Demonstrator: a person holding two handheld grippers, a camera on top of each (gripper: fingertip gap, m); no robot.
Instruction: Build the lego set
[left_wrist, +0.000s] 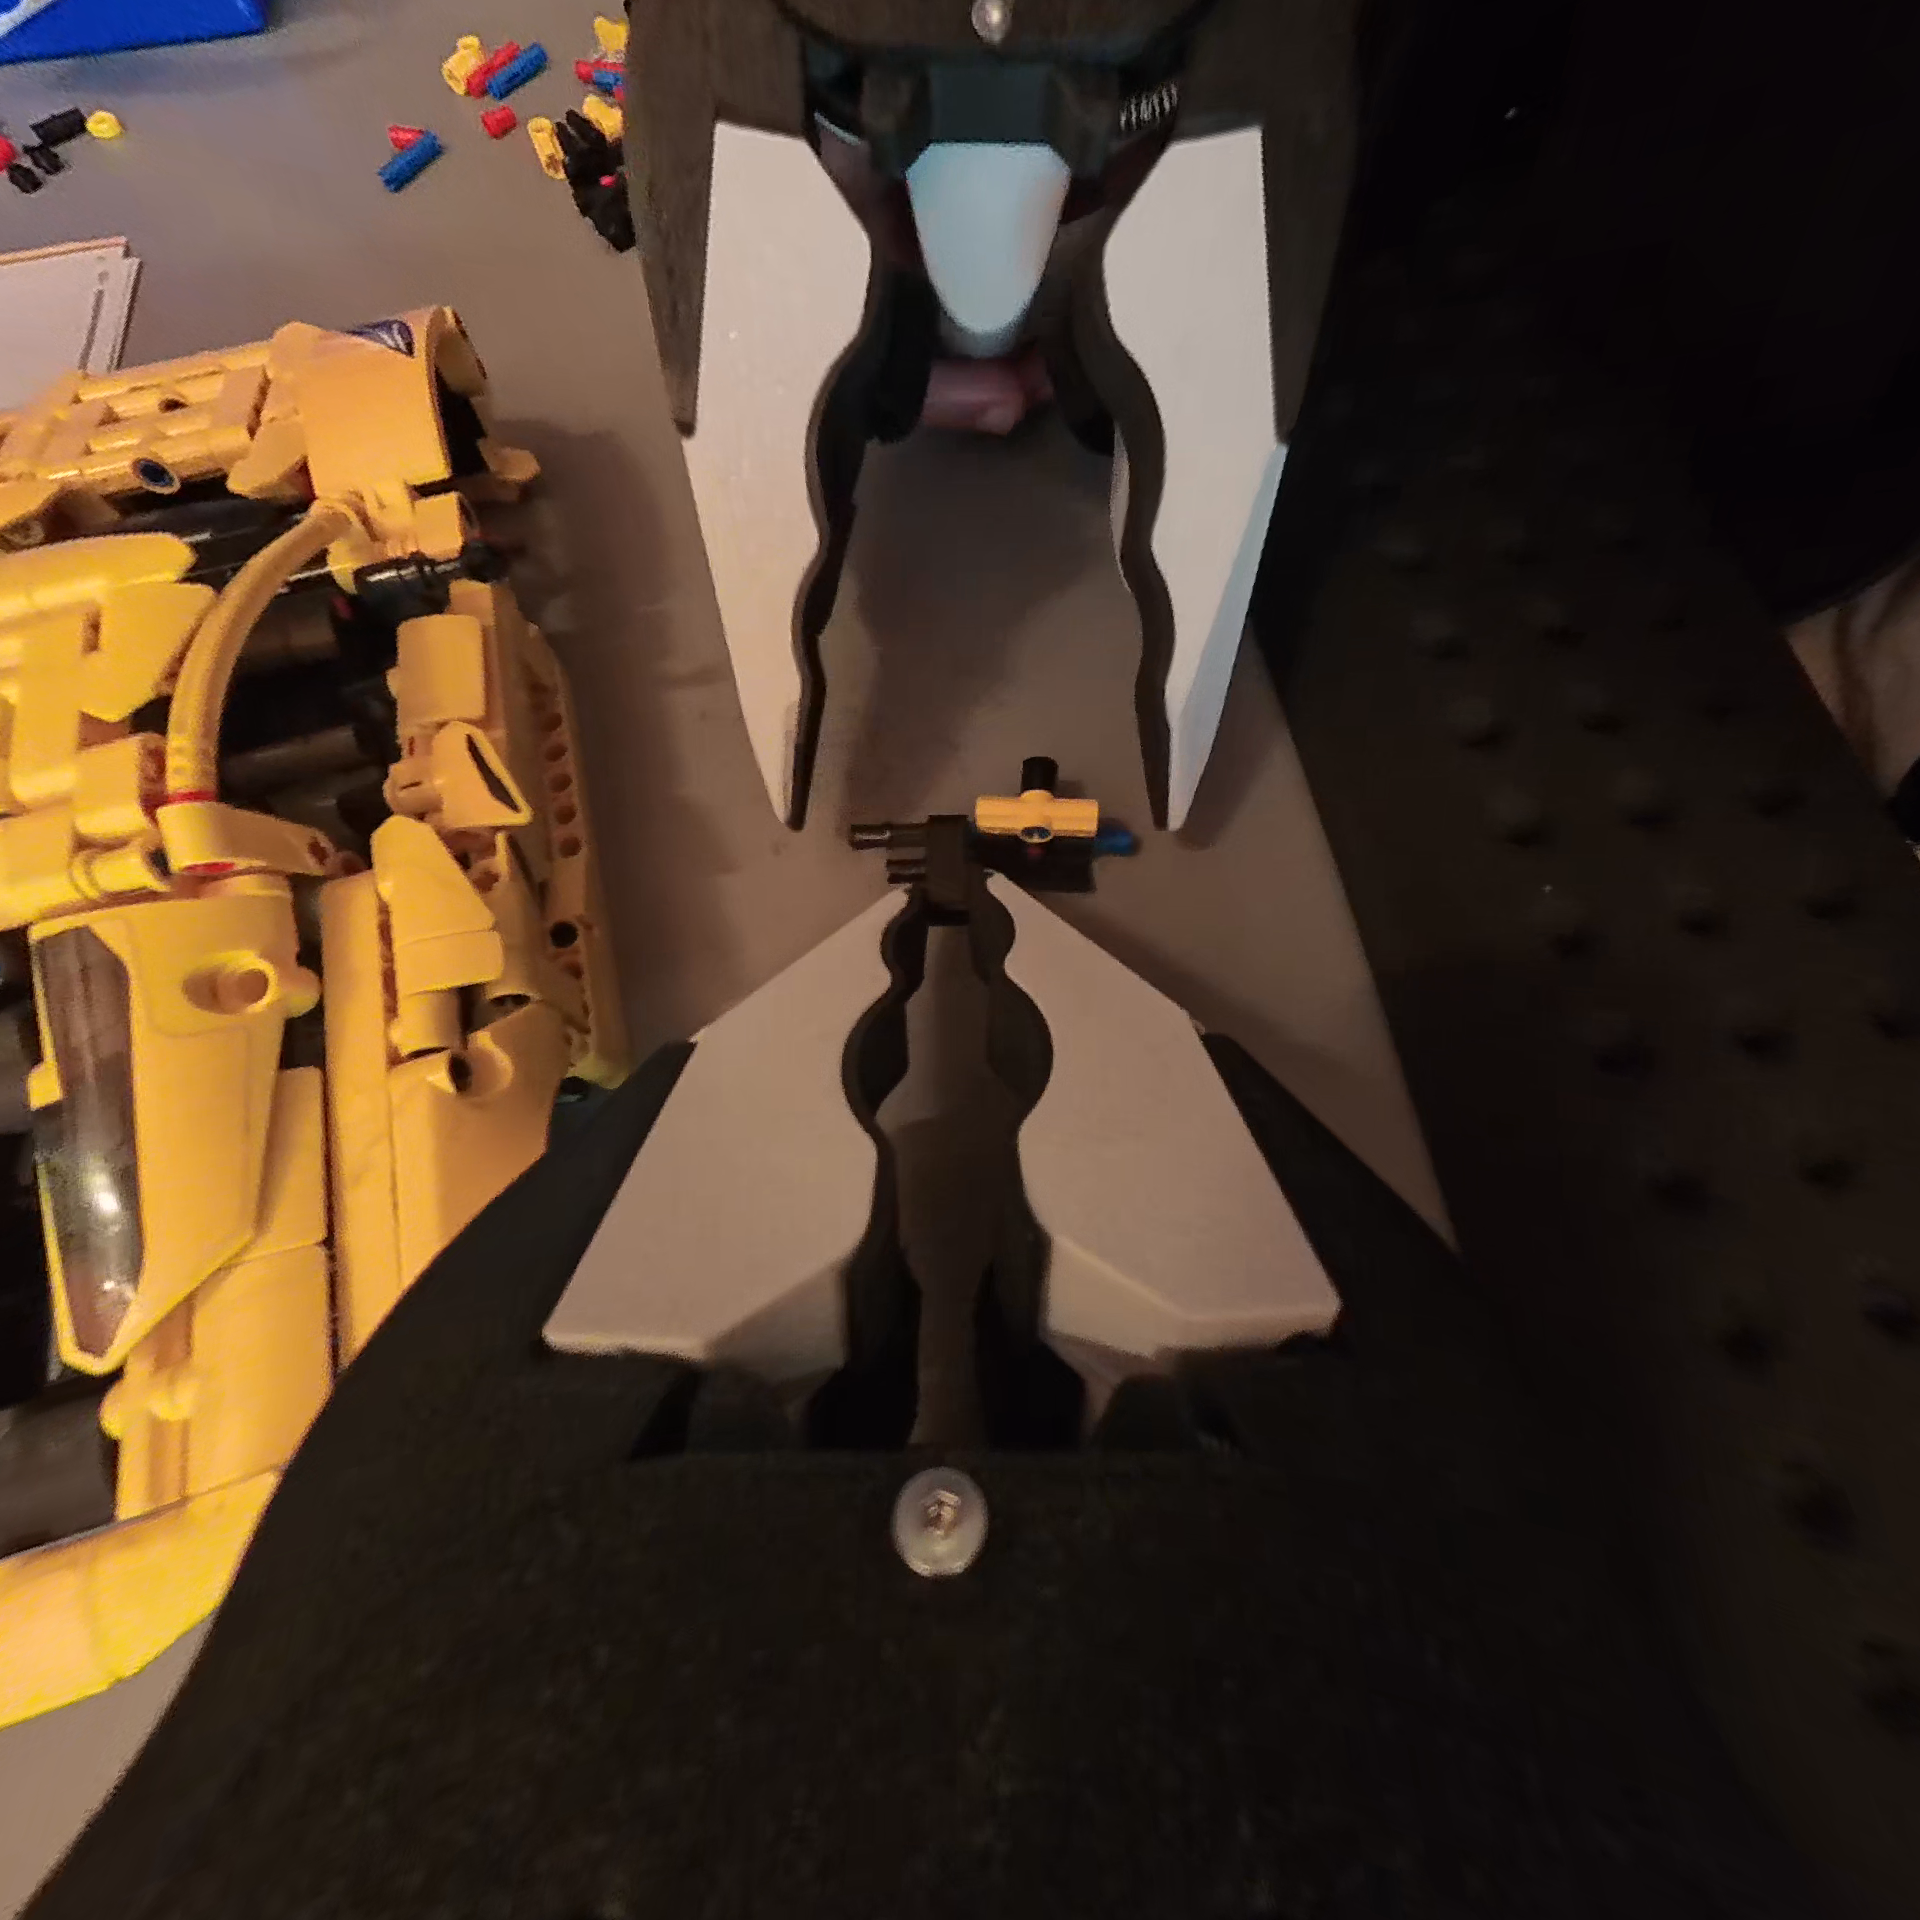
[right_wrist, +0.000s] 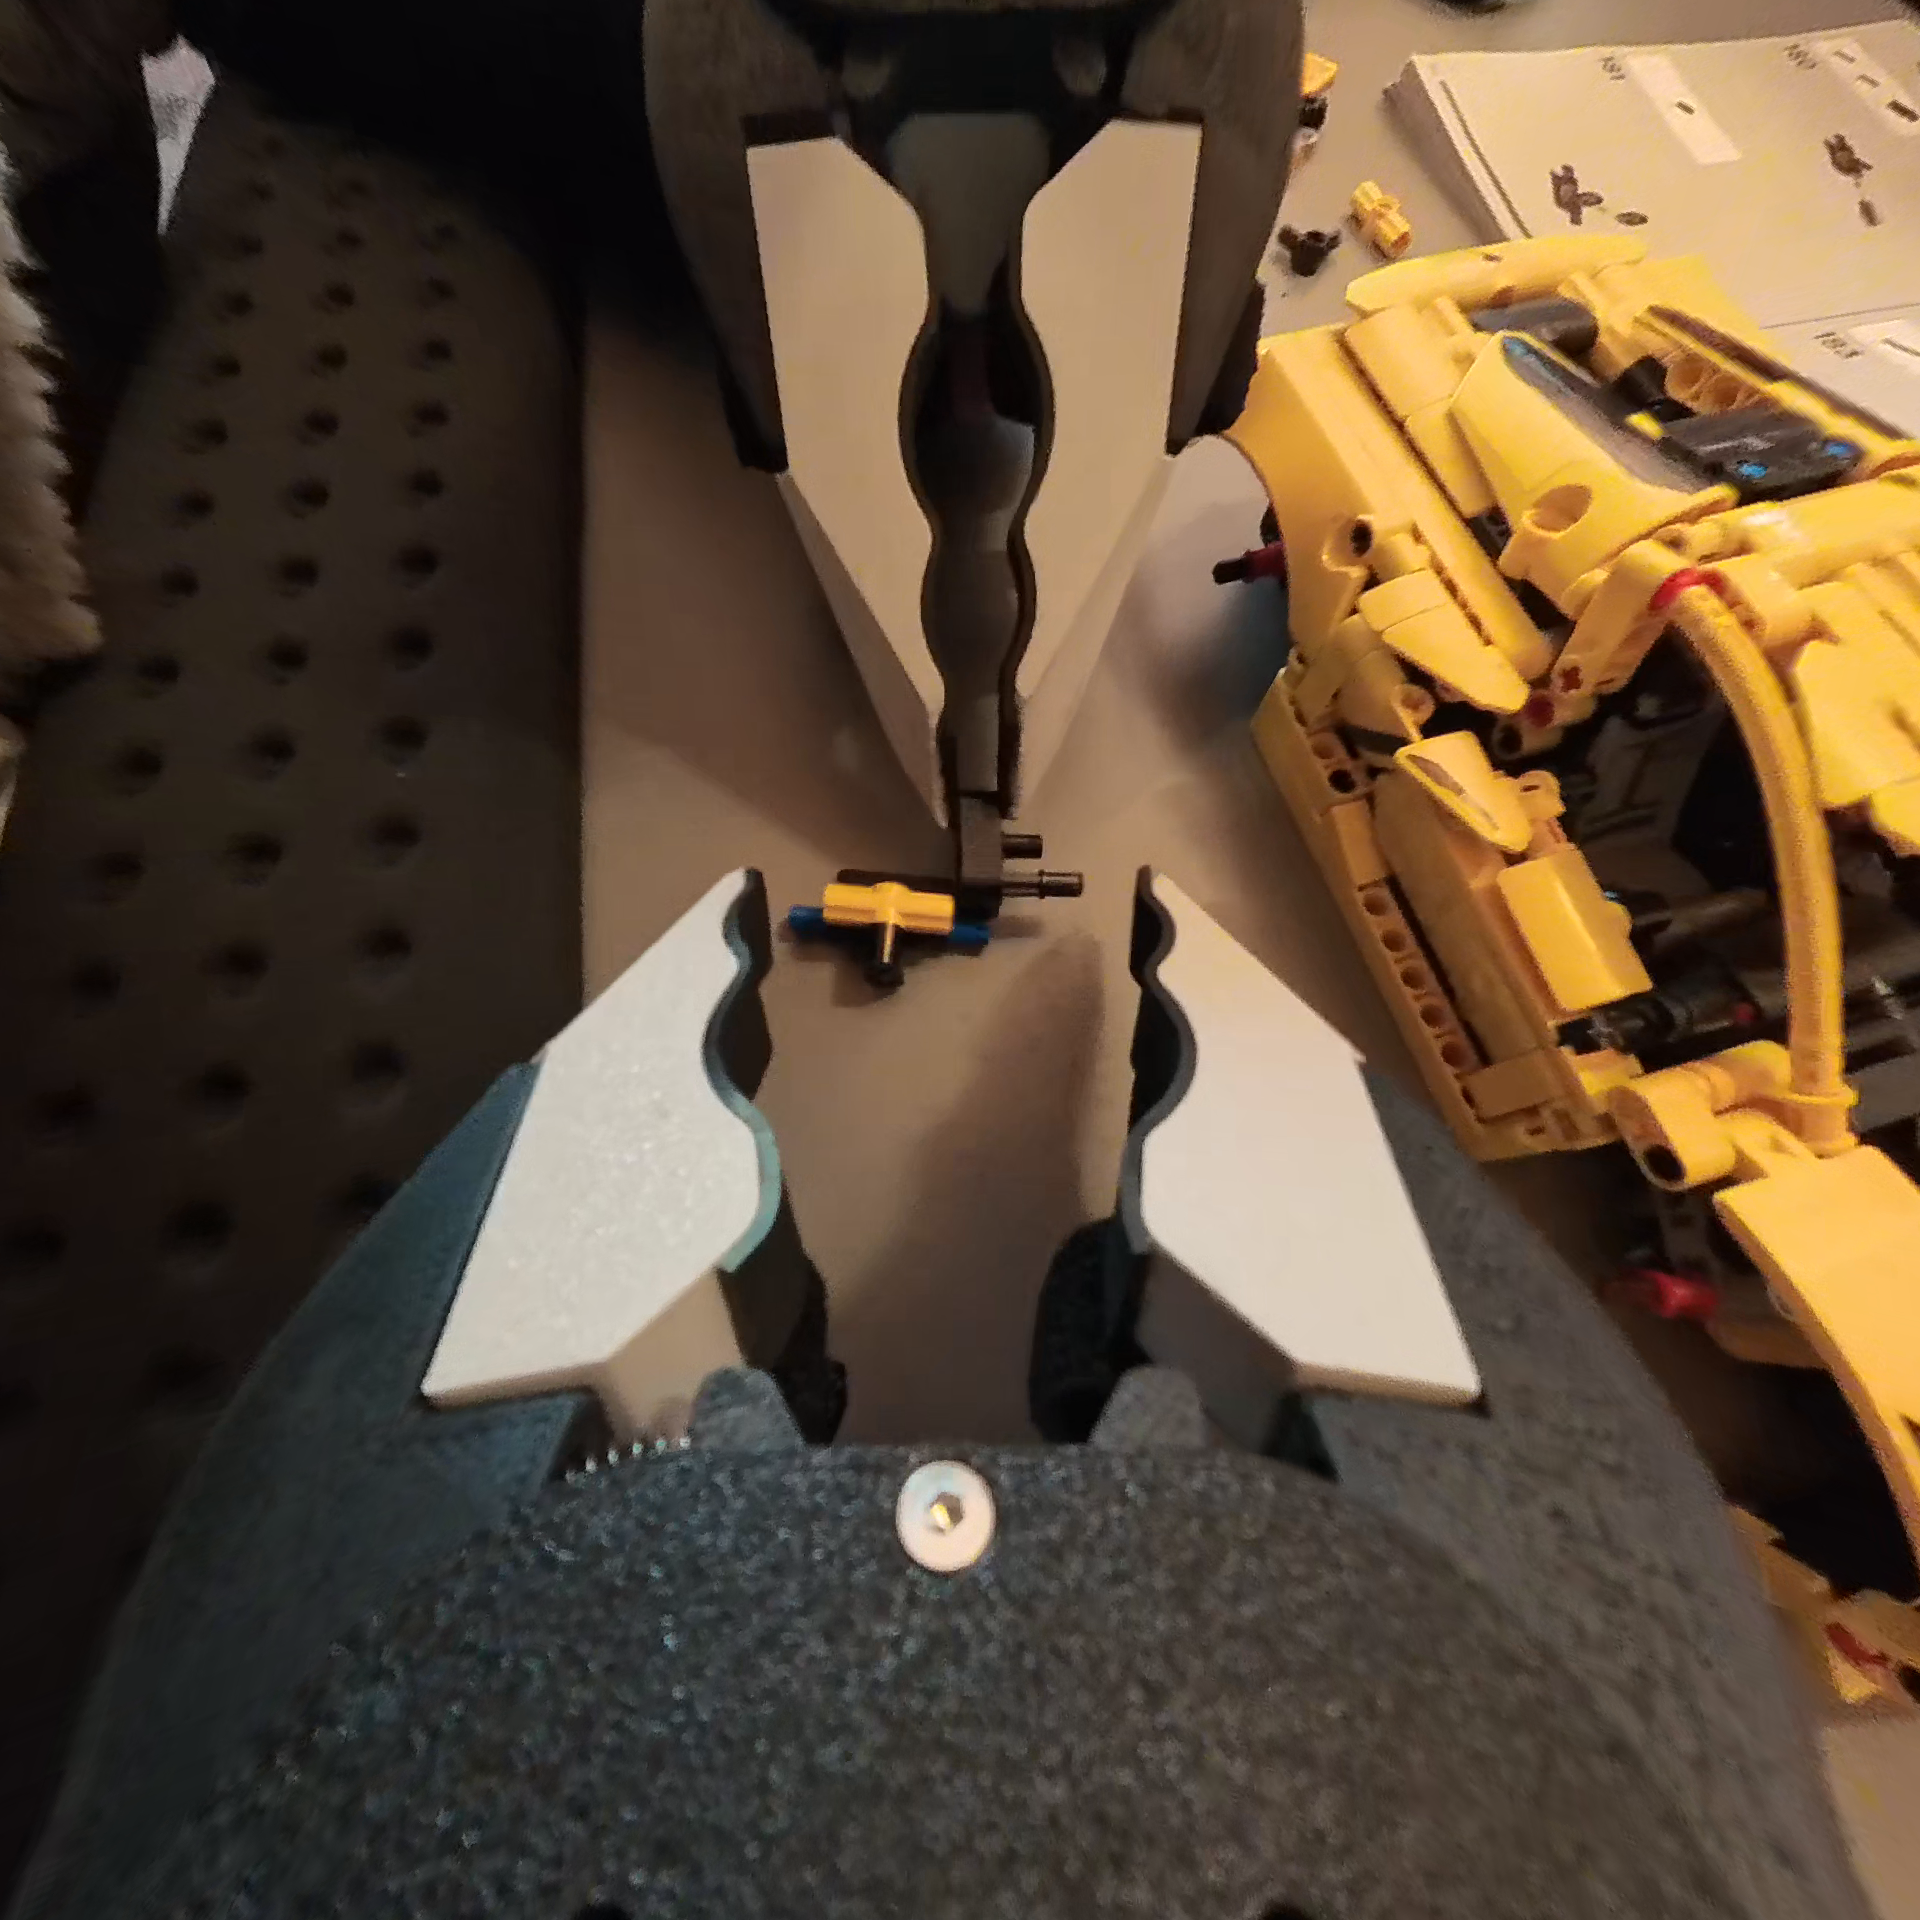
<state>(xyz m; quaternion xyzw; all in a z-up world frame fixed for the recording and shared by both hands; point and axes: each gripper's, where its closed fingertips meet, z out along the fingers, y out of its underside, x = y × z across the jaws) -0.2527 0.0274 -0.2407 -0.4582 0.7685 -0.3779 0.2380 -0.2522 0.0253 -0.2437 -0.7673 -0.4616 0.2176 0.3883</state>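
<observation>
Clamped at its very tips, the left gripper (left_wrist: 943, 902) pinches a black pin connector (left_wrist: 935, 857), its fingers nearly touching along their whole length. Joined to that connector is a small sub-assembly with a yellow cross-shaped piece (left_wrist: 1036, 818) on top and a blue pin (left_wrist: 1114, 840) poking out at one end. This cluster sits just in front of the right gripper (right_wrist: 945, 883), whose jaws stand wide apart and hold nothing, one fingertip on each side of it. Below lies the grey tabletop (right_wrist: 686, 623). Towards the tabletop's interior stands the large yellow lego car (left_wrist: 260, 883), partly built. Loose red, blue and yellow pieces (left_wrist: 499, 114) lie scattered near the far edge, and white instruction booklets (right_wrist: 1662, 135) rest beyond the car.
</observation>
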